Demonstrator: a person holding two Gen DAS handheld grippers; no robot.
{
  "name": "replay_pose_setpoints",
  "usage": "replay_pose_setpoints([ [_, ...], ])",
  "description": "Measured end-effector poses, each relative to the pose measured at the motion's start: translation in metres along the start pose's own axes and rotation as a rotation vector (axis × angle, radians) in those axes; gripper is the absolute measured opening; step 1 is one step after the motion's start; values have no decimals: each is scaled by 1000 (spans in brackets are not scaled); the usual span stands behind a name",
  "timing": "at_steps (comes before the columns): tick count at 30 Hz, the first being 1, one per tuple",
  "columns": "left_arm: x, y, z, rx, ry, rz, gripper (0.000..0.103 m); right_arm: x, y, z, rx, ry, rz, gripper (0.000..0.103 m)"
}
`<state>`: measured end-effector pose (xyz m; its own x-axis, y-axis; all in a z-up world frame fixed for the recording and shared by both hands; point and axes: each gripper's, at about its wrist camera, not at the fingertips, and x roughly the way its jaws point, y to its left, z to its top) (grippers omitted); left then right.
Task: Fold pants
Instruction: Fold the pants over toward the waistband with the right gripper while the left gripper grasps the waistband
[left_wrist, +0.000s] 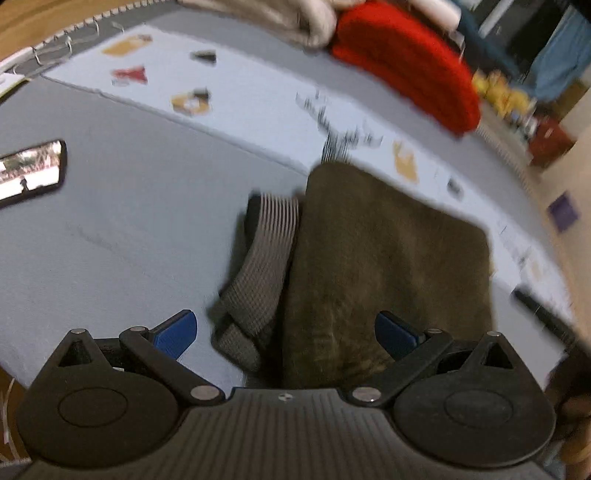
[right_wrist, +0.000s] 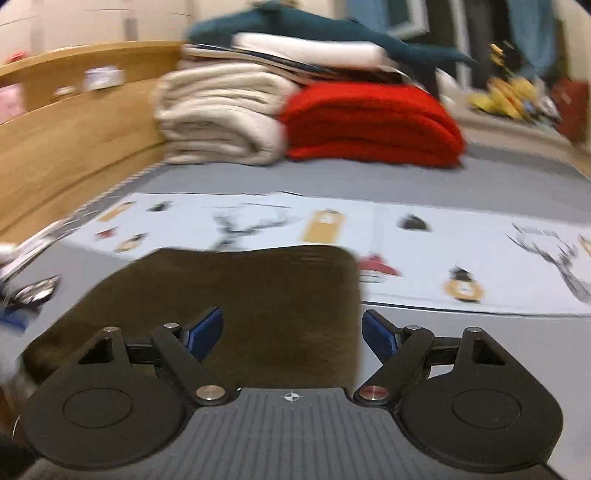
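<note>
The dark olive-brown pants lie folded into a rectangle on the grey bed cover. A grey ribbed waistband or cuff sticks out along the fold's left side. My left gripper hovers over the near end of the fold, open, with its blue pads wide apart and gripping nothing. In the right wrist view the same pants lie flat just ahead. My right gripper stands open above the fold's near right corner, with nothing pinched between its blue pads.
Folded red and cream blankets are stacked at the far end of the bed, against a wooden headboard. A printed light sheet crosses the bed beyond the pants. A dark phone lies at the left.
</note>
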<state>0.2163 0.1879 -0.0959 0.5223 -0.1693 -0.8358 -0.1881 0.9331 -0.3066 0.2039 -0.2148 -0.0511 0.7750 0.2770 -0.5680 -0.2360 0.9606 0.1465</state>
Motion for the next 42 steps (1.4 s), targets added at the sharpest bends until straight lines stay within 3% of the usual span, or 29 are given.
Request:
replay_pose_setpoints([
  [1,7,-3,-4,7,25,2,101,1,-8,-4,44,10,-9,83],
  [3,18,-9,-9,20,76,-37,82,7,-15,-16,159,49,8,83],
  [4,19,-8,-12,21,78,-62,55,9,-13,-25,204,72,3,82],
  [5,18,-10,-14,22,73,-72,46,6,-12,-34,237,83,1,82],
  [8,9,-9,-18,7,38,-69,37,-15,2,-59,280,79,17,79],
  [12,5,0,-17,-18,49,-116,37,-39,21,-67,276,75,142,79],
  [14,11,4,-13,-32,85,-112,50,-41,26,-69,294,128,226,79],
  [16,20,9,-8,-85,113,-116,83,-36,31,-75,268,161,221,79],
  [17,22,12,-7,-111,108,-115,84,-31,34,-78,232,175,200,79],
  [18,22,12,-6,-113,92,-122,81,-27,38,-81,186,193,172,77],
  [19,19,8,-5,-77,67,-136,41,-24,44,-84,133,211,138,76],
  [20,16,3,-3,-33,70,-118,35,-19,51,-86,74,220,110,75],
  [23,4,-18,4,34,60,-81,28,-20,73,-89,-37,211,47,76],
  [26,-12,-41,25,77,64,-100,26,-21,80,-91,-41,195,25,79],
  [30,-32,-63,52,122,-1,-178,26,-25,73,-88,61,163,60,79],
  [33,-18,-34,38,113,-33,-189,26,-20,71,-85,75,182,94,79],
  [35,2,10,10,42,23,-153,29,-20,75,-88,23,188,97,79],
  [36,14,29,-3,14,47,-123,35,-19,77,-91,-8,189,108,79],
  [37,21,46,-13,-24,49,-117,52,-18,79,-93,-35,183,123,79],
  [38,20,59,-20,-68,30,-153,53,-19,82,-95,-68,174,133,79],
  [39,16,63,-21,-101,33,-178,53,-19,87,-97,-111,170,118,79],
  [42,-7,43,-16,-2,-26,-139,51,-18,95,-99,-184,172,90,79],
])
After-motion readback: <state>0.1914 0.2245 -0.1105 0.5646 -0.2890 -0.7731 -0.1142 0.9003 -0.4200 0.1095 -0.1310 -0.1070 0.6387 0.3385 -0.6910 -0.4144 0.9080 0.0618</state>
